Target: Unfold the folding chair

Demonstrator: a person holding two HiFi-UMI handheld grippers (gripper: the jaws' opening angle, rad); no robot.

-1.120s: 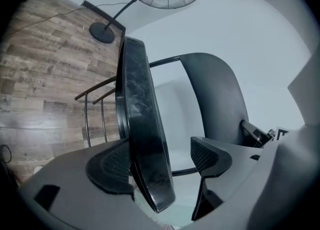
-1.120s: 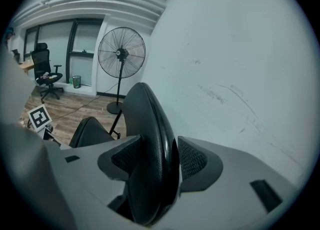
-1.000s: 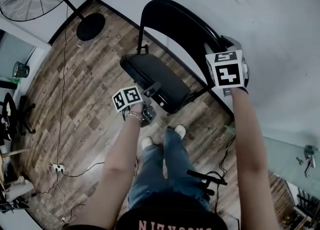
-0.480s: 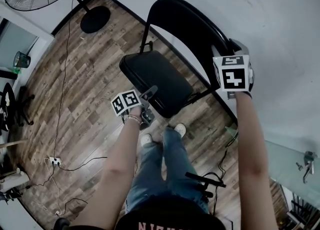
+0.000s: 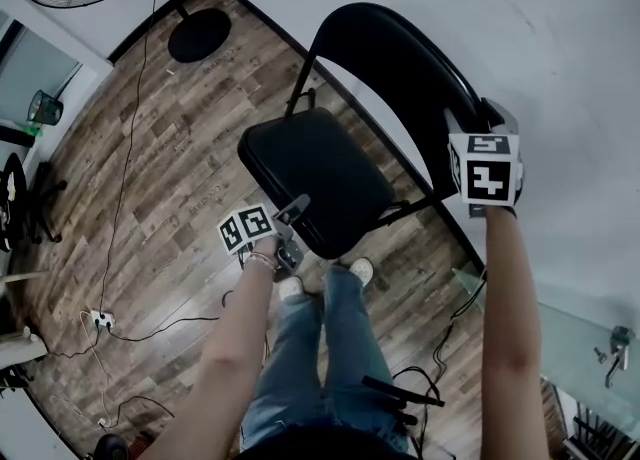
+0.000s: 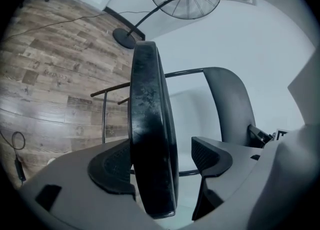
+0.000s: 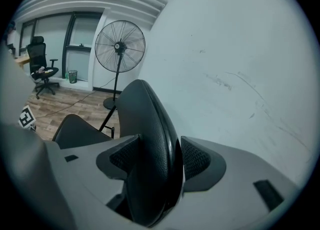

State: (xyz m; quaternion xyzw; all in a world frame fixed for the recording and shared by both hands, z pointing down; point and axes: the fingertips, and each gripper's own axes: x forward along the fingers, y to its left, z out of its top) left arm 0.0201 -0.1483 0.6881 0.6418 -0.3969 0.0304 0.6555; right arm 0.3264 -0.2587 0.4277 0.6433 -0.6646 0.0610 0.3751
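Black padded folding chair (image 5: 345, 98) on wood floor (image 5: 150, 148): right tool (image 7: 159, 160) clamps backrest (image 5: 400, 58), left tool (image 6: 167, 160) apart around seat edge (image 6: 150, 139).

The person wears blue jeans (image 5: 322, 348), pale shoes (image 5: 361, 269), a dark top (image 5: 330, 446) and a thin bracelet (image 5: 262, 261) at the left wrist. The left tongs (image 5: 297, 220) and right tongs (image 5: 478, 114) have smooth grey bodies with black ribbed pads (image 7: 197, 161). Each carries a white marker cube (image 5: 486, 170) printed with black squares.
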